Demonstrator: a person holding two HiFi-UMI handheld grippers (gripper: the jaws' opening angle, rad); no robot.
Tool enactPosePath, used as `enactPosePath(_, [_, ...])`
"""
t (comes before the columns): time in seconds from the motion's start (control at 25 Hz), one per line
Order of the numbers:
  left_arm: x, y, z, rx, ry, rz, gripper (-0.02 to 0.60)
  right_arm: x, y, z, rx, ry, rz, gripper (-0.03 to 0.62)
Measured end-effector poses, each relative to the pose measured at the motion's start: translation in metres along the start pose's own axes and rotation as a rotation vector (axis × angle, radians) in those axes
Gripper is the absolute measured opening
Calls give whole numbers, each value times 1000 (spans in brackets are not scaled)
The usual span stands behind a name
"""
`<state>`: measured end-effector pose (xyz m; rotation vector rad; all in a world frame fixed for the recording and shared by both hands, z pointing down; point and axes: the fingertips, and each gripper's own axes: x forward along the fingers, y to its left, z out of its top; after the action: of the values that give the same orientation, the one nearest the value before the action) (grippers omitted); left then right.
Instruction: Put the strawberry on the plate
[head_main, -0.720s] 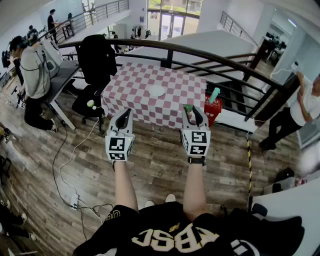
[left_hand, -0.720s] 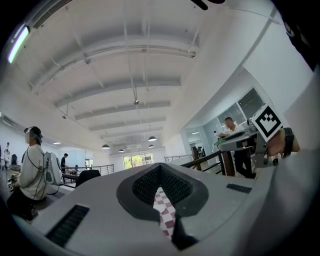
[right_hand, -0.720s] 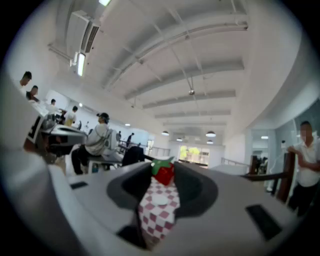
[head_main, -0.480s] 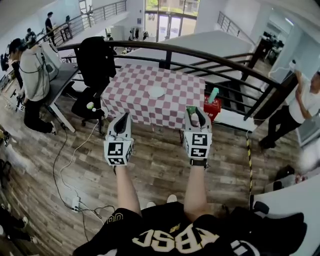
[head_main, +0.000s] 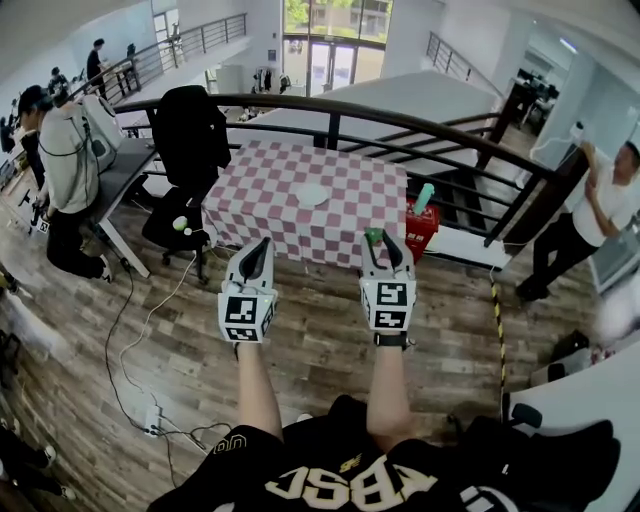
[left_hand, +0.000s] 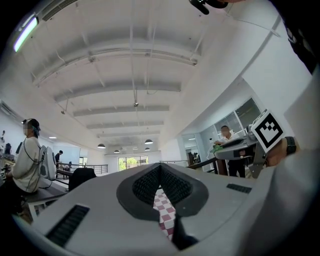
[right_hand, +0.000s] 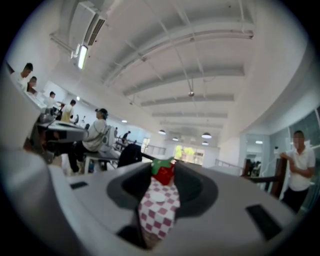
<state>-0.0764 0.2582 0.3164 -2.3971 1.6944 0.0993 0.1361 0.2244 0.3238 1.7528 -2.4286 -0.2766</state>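
Nearest the wearer, both forearms reach out over the wooden floor. The left gripper (head_main: 255, 250), at about 11 o'clock, has its jaws closed tip to tip with nothing between them. The right gripper (head_main: 385, 243), at about 1 o'clock, is clamped on the strawberry (right_hand: 163, 173), red body and green cap pinched at the jaw tips and held up in the air. Straight ahead at 12 o'clock stands the table (head_main: 262, 205) under a pink-and-white checked cloth, with the white plate (head_main: 313, 195) bare near its middle, well apart from the strawberry. A red crate (head_main: 424, 222) sits at the table's 3 o'clock side. A black chair (head_main: 190, 130) is at its 10 o'clock. A dark railing (head_main: 420, 125) curves behind the table.
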Motion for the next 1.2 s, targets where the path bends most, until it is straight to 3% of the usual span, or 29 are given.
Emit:
enactPosePath(0.36, [43,-4,-25,-34,3,-4,14,50,6,-20,60,-8,52,149])
enactPosePath(0.6, [121,25,-43,12,19,44,14,144,0,-19,111,-65,139,149])
enactPosePath(0.92, [225,48,-44,-13,-1,74,14,247,-44,-5,159,-111,188,149])
enactPosePath(1.0, [238,47,-58,0,33,85,14,261,-47,-16,167,-95,206,149])
enactPosePath(1.12, [261,52,-89,89,136,117,14,289,-54,-42,204,-27,191,149])
enactPosePath(1.2, [273,57,-103,85,170,115,14,306,-54,-55,218,21,182,149])
